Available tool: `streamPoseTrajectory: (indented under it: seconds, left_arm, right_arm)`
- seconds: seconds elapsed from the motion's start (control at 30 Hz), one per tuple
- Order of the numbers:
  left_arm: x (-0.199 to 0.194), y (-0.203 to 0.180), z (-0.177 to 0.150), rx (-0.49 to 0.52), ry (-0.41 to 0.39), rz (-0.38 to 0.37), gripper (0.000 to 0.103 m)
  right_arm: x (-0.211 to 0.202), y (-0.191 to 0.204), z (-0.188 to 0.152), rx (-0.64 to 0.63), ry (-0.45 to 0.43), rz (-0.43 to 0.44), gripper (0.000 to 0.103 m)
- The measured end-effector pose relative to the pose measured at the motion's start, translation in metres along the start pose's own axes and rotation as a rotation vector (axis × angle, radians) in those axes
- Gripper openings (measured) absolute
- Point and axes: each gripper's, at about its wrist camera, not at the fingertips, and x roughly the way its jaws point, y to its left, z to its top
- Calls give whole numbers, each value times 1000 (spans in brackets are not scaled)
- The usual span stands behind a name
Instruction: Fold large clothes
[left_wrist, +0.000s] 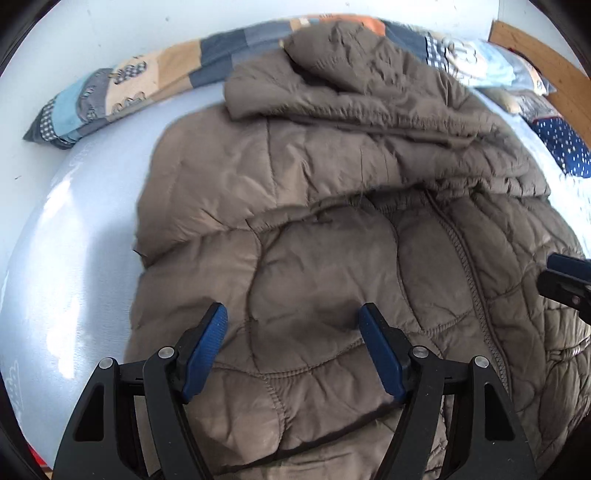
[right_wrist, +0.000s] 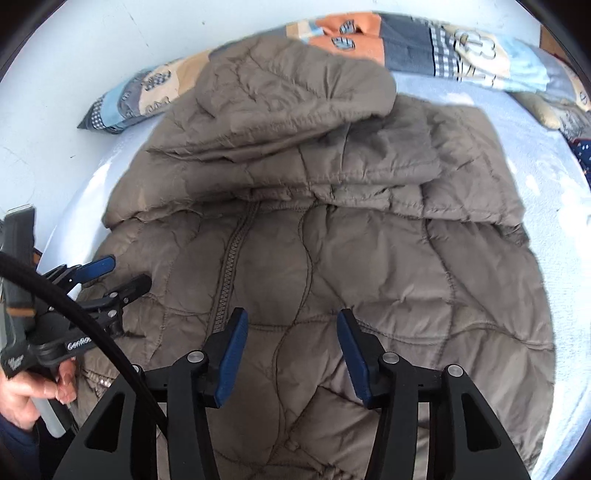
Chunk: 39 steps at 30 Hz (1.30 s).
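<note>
A large brown quilted jacket (left_wrist: 332, 229) (right_wrist: 332, 240) lies spread on a light blue bed sheet (left_wrist: 74, 240). Its hood (right_wrist: 295, 85) is at the far end, and a sleeve is folded across the chest. The zipper (right_wrist: 225, 273) runs toward me. My left gripper (left_wrist: 291, 310) stands open just over the near left part of the jacket, with only flat fabric beneath its blue pads. My right gripper (right_wrist: 292, 314) is open too, over the jacket just right of the zipper. The left gripper (right_wrist: 125, 273) shows at the left edge of the right wrist view.
A patchwork quilt (left_wrist: 147, 85) (right_wrist: 461, 48) lies along the white wall at the far side. At the far right are a wooden headboard (left_wrist: 546, 62) and a dark blue dotted cloth (left_wrist: 565, 147). A hand (right_wrist: 22, 398) holds the left gripper's handle, and a black cable (right_wrist: 92, 332) runs past it.
</note>
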Motion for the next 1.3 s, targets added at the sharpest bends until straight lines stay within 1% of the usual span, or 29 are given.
streamPoseTrajectory:
  seconds: [0.1,0.17,0.27,0.33,0.43,0.53,0.57,0.6,0.67,0.77,0.83,0.87,0.9,0.97,1.0,1.03,1.1,1.2,1.3]
  left_arm:
    - [-28,7,-9,-20,-77,-18,73]
    - [-52,14,-24,-31,-127,-27,73]
    - [-83,30,-45,-50,-178,0,73]
    - [-102,47,-68,-91,-198,13,73]
    - [-119,79,-107,-201,-166,10,73]
    - [-129,112,-144,-335,-123,31,73]
    - [-130,126,-159,-399,-98,32,73]
    - [-130,134,-171,-445,-80,19,73]
    - [-129,155,-194,-555,-30,-28,73]
    - [-123,169,-215,-652,16,-83,73]
    - [-116,172,-222,-691,19,-131,73]
    - [-110,171,-225,-710,10,-177,73]
    - [-105,166,-226,-708,7,-209,73]
    - [-92,154,-227,-676,44,-192,73]
    - [-89,150,-224,-657,50,-211,73]
    - [-90,147,-222,-634,34,-246,73]
    - [-92,143,-224,-617,29,-238,73]
    - [-88,146,-234,-657,59,-270,73]
    - [-90,149,-243,-707,66,-283,73]
  right_arm:
    - [-36,-6,-18,0,-75,4,54]
    - [-62,-15,-36,14,-117,-4,54]
    - [-98,-35,-72,65,-178,-11,57]
    - [-119,-55,-98,107,-204,-24,57]
    - [-145,-89,-139,218,-232,-56,57]
    - [-166,-128,-173,376,-261,-51,57]
    - [-172,-138,-182,432,-271,-43,57]
    - [-176,-146,-189,477,-282,-25,57]
    - [-183,-159,-202,561,-304,26,58]
    - [-184,-167,-209,619,-308,77,58]
    - [-185,-165,-210,621,-305,86,58]
    - [-186,-165,-211,625,-305,92,58]
    - [-186,-166,-214,631,-306,95,59]
    - [-188,-169,-222,640,-300,87,61]
    - [-187,-173,-227,651,-294,82,61]
    - [-185,-178,-233,672,-286,86,61]
    - [-179,-189,-247,736,-271,108,62]
    - [-166,-200,-258,794,-228,114,63]
    - [-163,-202,-260,801,-218,135,63]
